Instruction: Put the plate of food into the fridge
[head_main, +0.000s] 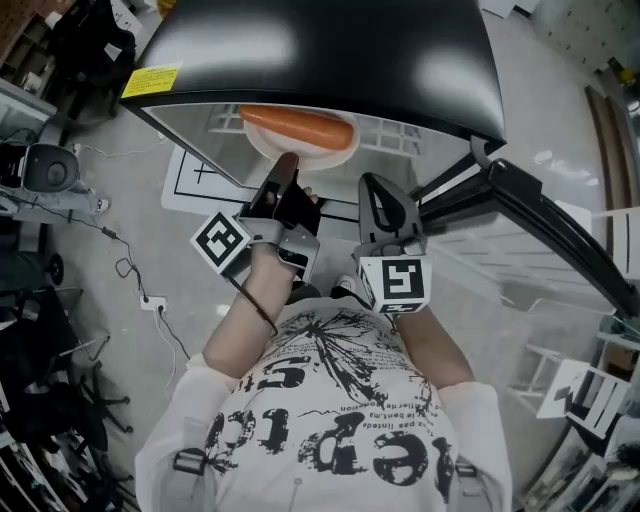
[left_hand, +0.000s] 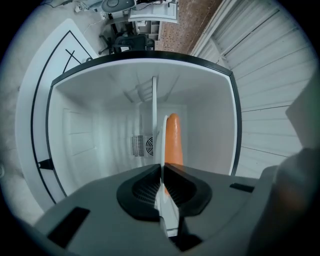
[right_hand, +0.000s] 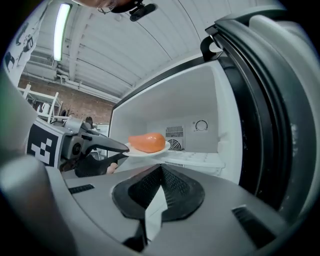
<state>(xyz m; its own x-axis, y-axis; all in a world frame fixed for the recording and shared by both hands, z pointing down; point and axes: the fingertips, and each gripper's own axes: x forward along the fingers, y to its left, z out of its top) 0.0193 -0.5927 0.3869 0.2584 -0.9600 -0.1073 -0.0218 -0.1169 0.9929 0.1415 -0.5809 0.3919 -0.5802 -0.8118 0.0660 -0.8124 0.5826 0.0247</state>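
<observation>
A white plate (head_main: 262, 148) carrying a long orange piece of food (head_main: 297, 126) is held at the mouth of the open fridge (head_main: 320, 50), over its white wire shelf. My left gripper (head_main: 285, 170) is shut on the plate's near rim. In the left gripper view the plate (left_hand: 166, 207) shows edge-on between the jaws, with the food (left_hand: 173, 140) beyond. My right gripper (head_main: 378, 192) hangs just right of the plate, shut and holding nothing. The right gripper view shows the plate (right_hand: 135, 151), the food (right_hand: 146, 142) and the left gripper (right_hand: 120, 148) ahead, left of my right gripper (right_hand: 160, 170).
The fridge door (head_main: 540, 200) stands open to the right, its clear door shelves below it. Inside are a white shelf (right_hand: 200, 159), a fan grille and a dial on the back wall. Cables, a chair and equipment (head_main: 50, 170) crowd the floor at left.
</observation>
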